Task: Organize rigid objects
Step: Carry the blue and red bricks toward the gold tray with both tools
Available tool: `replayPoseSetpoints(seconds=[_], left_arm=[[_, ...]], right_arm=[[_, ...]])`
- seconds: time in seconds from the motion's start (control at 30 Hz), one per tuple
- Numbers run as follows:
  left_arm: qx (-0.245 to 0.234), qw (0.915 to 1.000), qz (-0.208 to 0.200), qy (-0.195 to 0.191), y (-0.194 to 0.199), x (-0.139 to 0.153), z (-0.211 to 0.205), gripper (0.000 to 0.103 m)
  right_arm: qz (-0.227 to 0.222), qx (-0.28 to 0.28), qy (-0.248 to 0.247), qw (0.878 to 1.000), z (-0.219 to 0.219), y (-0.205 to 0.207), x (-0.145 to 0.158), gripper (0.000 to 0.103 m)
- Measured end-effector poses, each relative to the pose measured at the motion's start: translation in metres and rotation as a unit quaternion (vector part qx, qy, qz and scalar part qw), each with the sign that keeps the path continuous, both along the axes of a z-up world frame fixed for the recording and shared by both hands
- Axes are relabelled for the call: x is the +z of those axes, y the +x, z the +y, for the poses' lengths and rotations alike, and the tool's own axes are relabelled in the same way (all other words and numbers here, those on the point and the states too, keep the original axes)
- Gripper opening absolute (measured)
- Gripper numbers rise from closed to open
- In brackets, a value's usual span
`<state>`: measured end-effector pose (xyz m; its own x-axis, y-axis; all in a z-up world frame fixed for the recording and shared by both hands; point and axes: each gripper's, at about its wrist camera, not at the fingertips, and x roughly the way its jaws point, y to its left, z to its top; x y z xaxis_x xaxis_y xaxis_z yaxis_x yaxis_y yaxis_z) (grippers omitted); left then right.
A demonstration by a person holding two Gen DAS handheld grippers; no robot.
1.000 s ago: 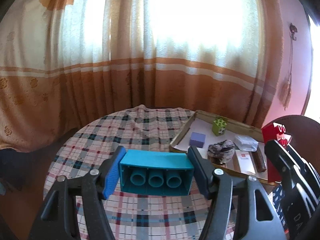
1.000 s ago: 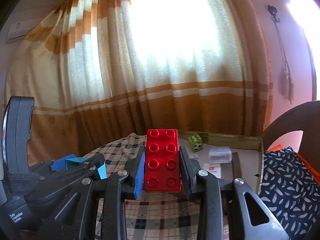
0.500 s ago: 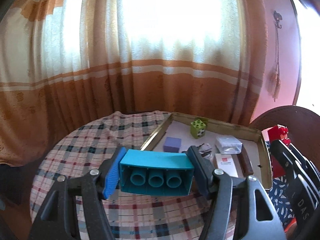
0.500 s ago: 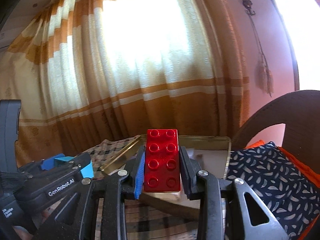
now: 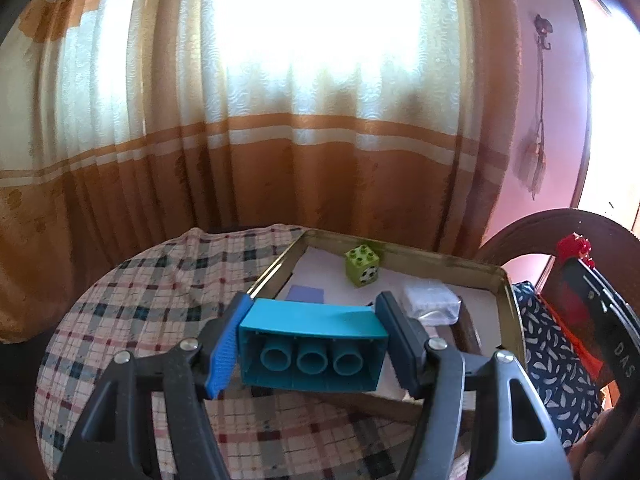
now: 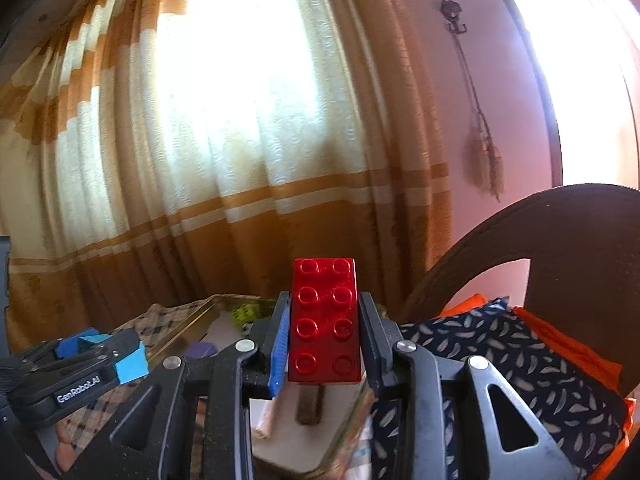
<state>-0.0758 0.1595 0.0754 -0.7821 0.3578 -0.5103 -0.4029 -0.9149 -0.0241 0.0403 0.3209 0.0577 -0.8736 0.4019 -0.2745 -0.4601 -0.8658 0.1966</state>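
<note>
Left gripper (image 5: pixel 314 346) clenched on the teal brick (image 5: pixel 313 354) at lower centre and right gripper (image 6: pixel 324 344) clenched on the red brick (image 6: pixel 324 320), both grips unchanged, with the tray (image 5: pixel 440 263) beyond having shifted from frame right toward centre.

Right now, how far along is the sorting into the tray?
Done: a green cube, a purple block and a clear packet already lie in the tray. In hand: left tongs clamp the teal brick, right tongs clamp the red brick, both above the tray. Left: setting both bricks down.
</note>
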Motion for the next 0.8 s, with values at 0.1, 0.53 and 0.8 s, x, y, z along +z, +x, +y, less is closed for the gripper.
replayPoseSetpoints(seconds=[0.1,0.53,0.8], left_arm=[[-0.01,1.0,-0.001,0.001,-0.004,0.002,0.014,0.064],[-0.035,0.9986,-0.022,-0.033,-0.024,-0.008,0.07,0.064],[-0.03,0.9976,-0.035,-0.051,-0.04,-0.017,0.088,0.064]], right_arm=[[-0.004,-0.003,0.0,1.0,0.005,-0.003,-0.001,0.034],[-0.048,-0.01,0.02,0.999,0.027,-0.038,-0.003,0.034],[-0.085,-0.003,0.014,0.996,0.042,-0.059,-0.015,0.034]])
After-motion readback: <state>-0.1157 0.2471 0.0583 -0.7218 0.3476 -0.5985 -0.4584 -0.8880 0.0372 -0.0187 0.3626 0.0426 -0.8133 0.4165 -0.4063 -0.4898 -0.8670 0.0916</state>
